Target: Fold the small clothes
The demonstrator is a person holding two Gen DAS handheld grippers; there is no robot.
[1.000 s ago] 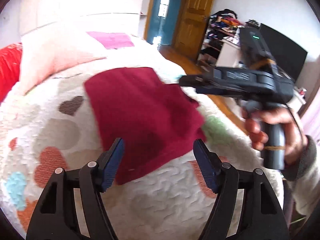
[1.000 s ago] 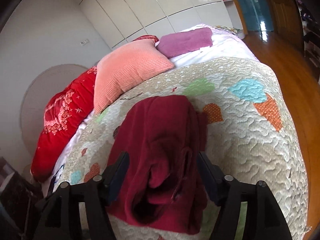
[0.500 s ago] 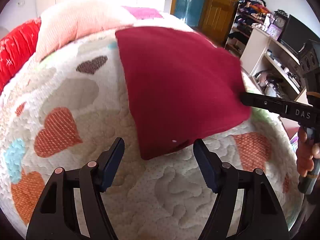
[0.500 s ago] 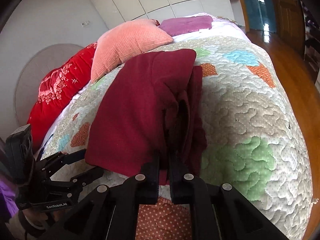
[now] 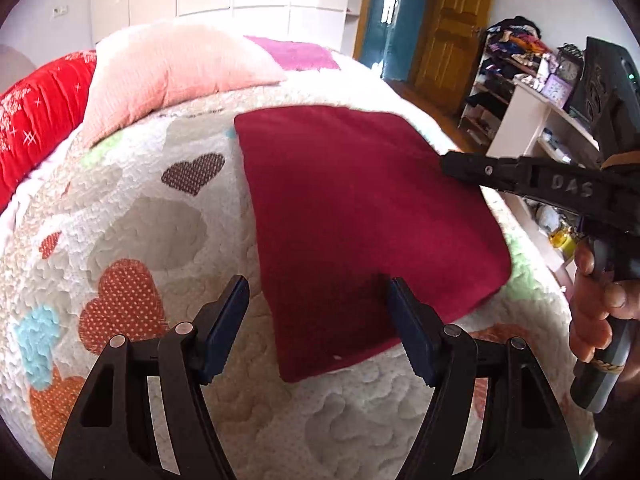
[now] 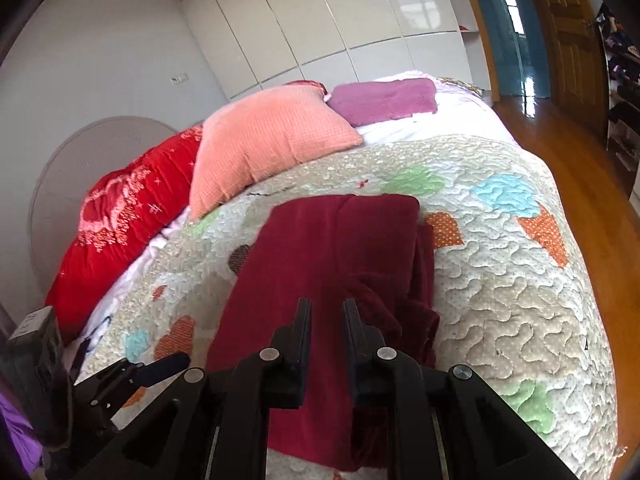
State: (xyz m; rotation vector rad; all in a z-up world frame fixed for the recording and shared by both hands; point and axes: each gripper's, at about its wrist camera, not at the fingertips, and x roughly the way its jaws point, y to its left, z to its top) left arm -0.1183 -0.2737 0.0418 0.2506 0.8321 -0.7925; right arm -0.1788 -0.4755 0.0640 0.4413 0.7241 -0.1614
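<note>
A dark red garment (image 5: 360,220) lies folded in a rough rectangle on the heart-patterned quilt (image 5: 132,216). My left gripper (image 5: 318,292) is open and hovers over the garment's near corner, one finger on each side of its left edge, with nothing gripped. In the right wrist view the garment (image 6: 320,248) is smooth on the left and bunched along its right side. My right gripper (image 6: 326,308) hangs just above it; its jaws are opening, with a narrow gap and no cloth pinched. In the left wrist view the right gripper (image 5: 452,164) reaches over the garment's right edge.
A peach pillow (image 5: 172,72), a red pillow (image 5: 32,120) and a purple cloth (image 5: 296,54) lie at the head of the bed. A white shelf unit (image 5: 532,120) and wooden floor (image 6: 580,152) are to the right. A person's hand (image 5: 596,300) holds the right gripper's handle.
The right gripper shut on a fold of the garment, then let go with its jaws slightly apart. The garment now lies flatter. The left gripper sank closer to the garment's near corner.
</note>
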